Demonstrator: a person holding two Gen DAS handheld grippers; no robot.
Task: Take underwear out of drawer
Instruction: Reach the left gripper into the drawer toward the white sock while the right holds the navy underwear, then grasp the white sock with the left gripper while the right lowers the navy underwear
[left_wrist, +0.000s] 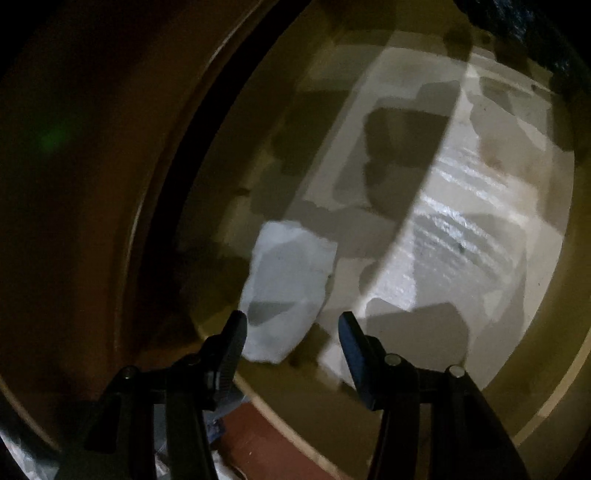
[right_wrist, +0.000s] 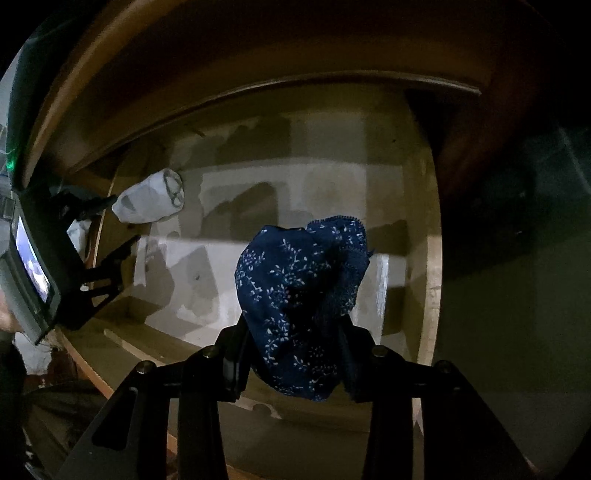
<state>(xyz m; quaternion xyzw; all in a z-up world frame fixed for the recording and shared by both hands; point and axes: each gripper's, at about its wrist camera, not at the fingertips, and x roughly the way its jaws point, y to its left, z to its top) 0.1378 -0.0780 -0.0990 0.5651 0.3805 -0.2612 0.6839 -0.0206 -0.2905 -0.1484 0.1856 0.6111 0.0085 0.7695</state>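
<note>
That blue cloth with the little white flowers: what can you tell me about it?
The blue underwear is dark navy, soft-looking fabric printed with small white sprigs, with a scalloped lacy trim along its upper right edge. It is bunched into a crumpled lump, pinched between the jaws of the right gripper, and hangs above the pale drawer floor. Nothing else touches it.

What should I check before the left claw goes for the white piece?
1. Right claw grips the blue floral underwear: ok.
2. Blue piece lifted off the drawer floor: ok.
3. Left claw open, nothing between its fingers: ok.
4. White garment lies ahead of the left claw, near the drawer's side wall: ok.
5. Left claw touching the white garment: cannot tell.
6. Anything else left in the drawer: cannot tell, dark corners.
</note>
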